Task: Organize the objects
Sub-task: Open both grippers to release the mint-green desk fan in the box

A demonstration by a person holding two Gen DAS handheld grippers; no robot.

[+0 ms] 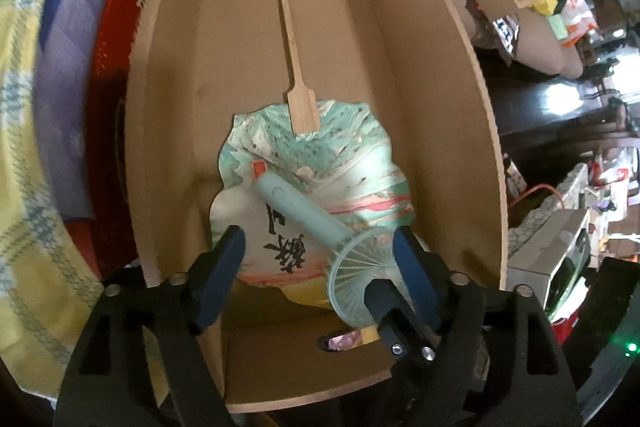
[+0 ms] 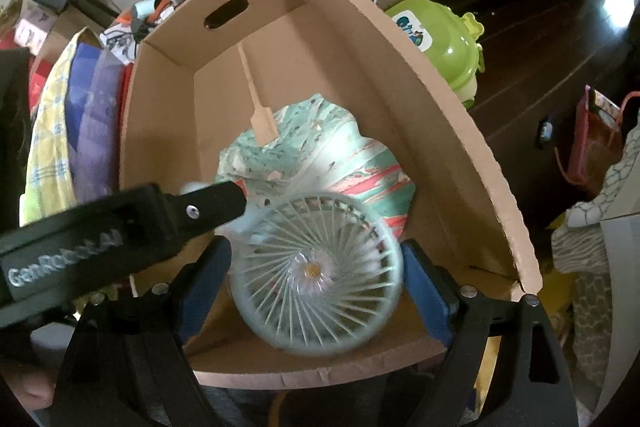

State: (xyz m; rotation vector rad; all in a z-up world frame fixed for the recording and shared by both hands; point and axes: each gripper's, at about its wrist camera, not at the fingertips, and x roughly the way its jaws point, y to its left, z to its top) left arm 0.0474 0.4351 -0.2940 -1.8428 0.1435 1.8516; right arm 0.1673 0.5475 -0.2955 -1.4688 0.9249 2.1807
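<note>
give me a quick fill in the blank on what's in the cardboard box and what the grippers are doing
1. The paper hand fan lies flat on the floor of the ____ box.
2. The hand fan's handle is made of ____.
3. The small electric fan lies on top of the ____ fan.
4. The left gripper has its jaws ____.

Missing words: cardboard; wood; paper hand; open

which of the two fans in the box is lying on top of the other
The mint electric handheld fan, with its round grille, lies on top. The flat paper fan with the wooden stick handle rests beneath it on the cardboard box floor.
</note>
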